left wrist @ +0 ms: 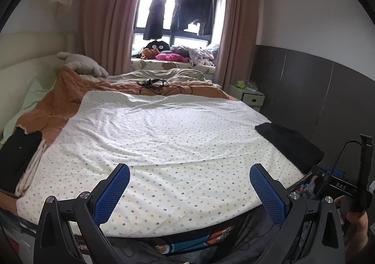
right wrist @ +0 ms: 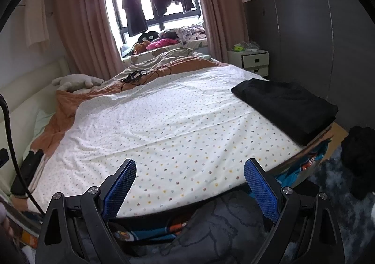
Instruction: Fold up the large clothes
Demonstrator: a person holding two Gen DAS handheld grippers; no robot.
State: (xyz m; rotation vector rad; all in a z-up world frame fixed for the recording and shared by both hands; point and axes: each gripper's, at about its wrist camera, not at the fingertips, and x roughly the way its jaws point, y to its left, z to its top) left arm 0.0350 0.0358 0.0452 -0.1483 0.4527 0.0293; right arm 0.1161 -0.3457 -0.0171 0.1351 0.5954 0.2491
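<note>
A white dotted sheet point(left wrist: 164, 137) lies spread flat over the bed; it also shows in the right wrist view point(right wrist: 164, 128). My left gripper point(left wrist: 189, 170) is open and empty, hovering above the sheet's near edge. My right gripper point(right wrist: 190, 166) is open and empty over the same near edge. A folded black garment point(right wrist: 288, 107) lies on the bed's right corner, also seen in the left wrist view point(left wrist: 290, 144). A stack of folded black and light clothes point(left wrist: 18, 161) sits at the bed's left edge. A grey printed cloth point(right wrist: 222, 228) hangs below the right gripper.
An orange quilt point(left wrist: 61, 100) with a tangle of black cables point(left wrist: 152, 84) covers the far side of the bed. A plush toy point(left wrist: 82, 65) lies by the headboard. A white nightstand point(right wrist: 253, 60) stands at the right wall. A dark heap point(right wrist: 361, 156) lies on the floor rug.
</note>
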